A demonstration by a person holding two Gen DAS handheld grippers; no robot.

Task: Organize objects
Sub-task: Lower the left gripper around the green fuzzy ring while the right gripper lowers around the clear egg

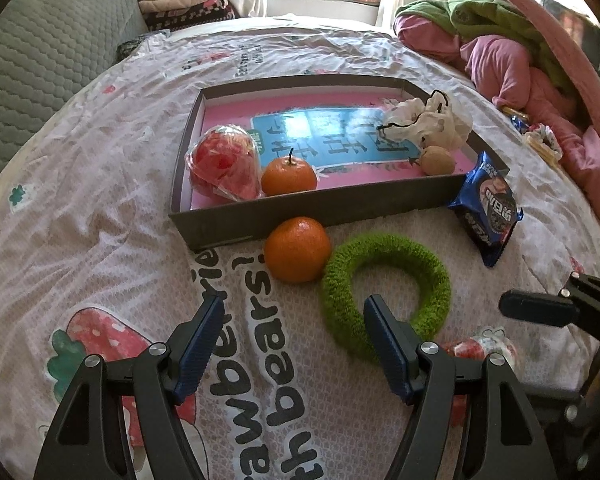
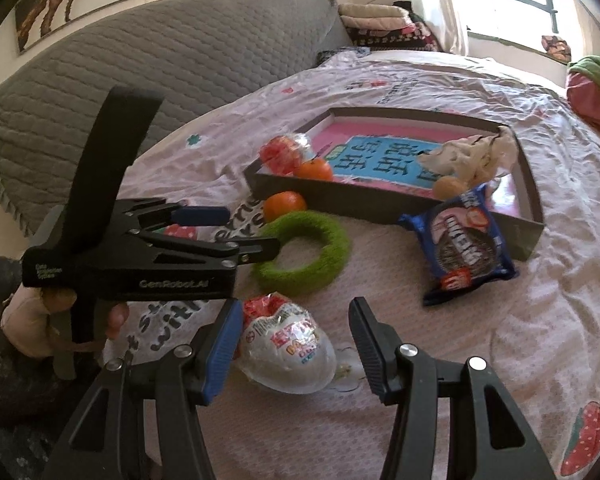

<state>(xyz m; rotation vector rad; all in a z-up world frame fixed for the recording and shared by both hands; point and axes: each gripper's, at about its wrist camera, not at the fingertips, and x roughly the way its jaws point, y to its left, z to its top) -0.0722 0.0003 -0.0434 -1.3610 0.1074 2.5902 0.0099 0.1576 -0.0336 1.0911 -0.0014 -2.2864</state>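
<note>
The left hand-held gripper (image 1: 294,324) is hovering over the bed (image 1: 100,216) with its jaws spread wide and nothing between them. Its right finger is overlapping the near edge of a green knitted ring (image 1: 384,290) lying flat on the bedspread. A loose mandarin (image 1: 297,249) is sitting just beyond, touching the ring's left side and the front wall of a shallow grey box (image 1: 300,216).

The right hand-held gripper (image 2: 296,340) is also standing wide open, its fingers lying to either side of a white and red wrapped egg (image 2: 288,350) resting on the bedspread; the left finger looks close against the egg, though contact cannot be confirmed.

Farther out, a blue biscuit packet (image 2: 464,240) is leaning against the box's front wall near its right corner. Inside the box, a second wrapped red egg (image 1: 224,164) and a stemmed mandarin (image 1: 289,174) are touching each other at the front left, while a small brown fruit (image 1: 438,159) and a crumpled white bag (image 1: 424,118) are occupying the right side. Pink and green bedding (image 1: 500,52) is piled at the far right.
</note>
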